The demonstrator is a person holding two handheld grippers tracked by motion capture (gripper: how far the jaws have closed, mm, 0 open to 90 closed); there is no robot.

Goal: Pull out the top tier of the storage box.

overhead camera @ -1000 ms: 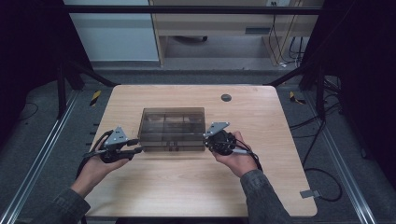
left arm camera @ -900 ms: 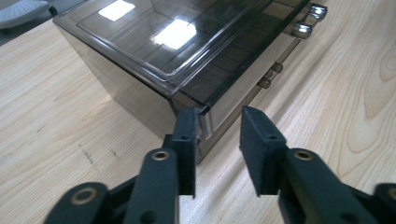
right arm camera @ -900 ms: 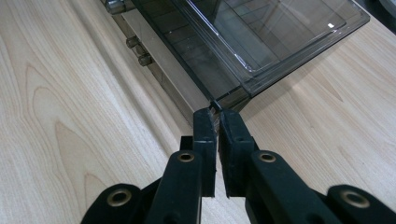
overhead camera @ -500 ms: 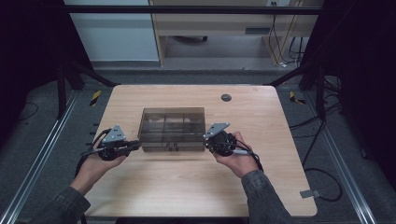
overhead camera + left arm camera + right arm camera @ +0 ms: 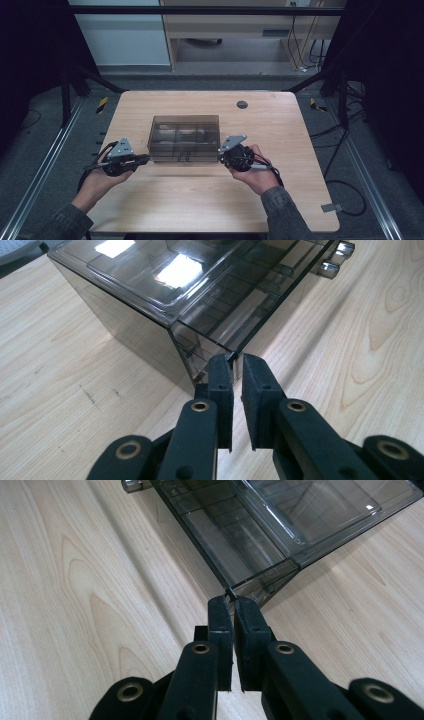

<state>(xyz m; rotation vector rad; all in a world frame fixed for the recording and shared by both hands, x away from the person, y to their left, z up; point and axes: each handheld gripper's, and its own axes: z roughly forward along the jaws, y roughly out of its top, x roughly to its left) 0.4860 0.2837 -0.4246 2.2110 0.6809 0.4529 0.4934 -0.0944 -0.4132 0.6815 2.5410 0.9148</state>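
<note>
A smoky see-through drawer box (image 5: 184,137) stands in the middle of the wooden table (image 5: 200,205). My left gripper (image 5: 146,159) is at its front left corner and my right gripper (image 5: 221,155) at its front right corner. In the left gripper view the jaws (image 5: 232,365) have just been closing and now pinch the thin side edge of the drawer front (image 5: 260,305). The right gripper view has its jaws (image 5: 230,605) nearly together on the opposite edge of the drawer front (image 5: 235,545). A metal knob (image 5: 340,248) (image 5: 131,485) sticks out of that front.
A small black round cap (image 5: 242,104) sits in the tabletop behind the box. Bare wood lies on both sides of the box and in front of it. Metal rails (image 5: 40,175) run along the floor beside the table, and cables (image 5: 345,185) lie at the right.
The left gripper's jaws have narrowed onto the box's front left corner. Neither hand has shifted noticeably, and the box has stayed where it was.
</note>
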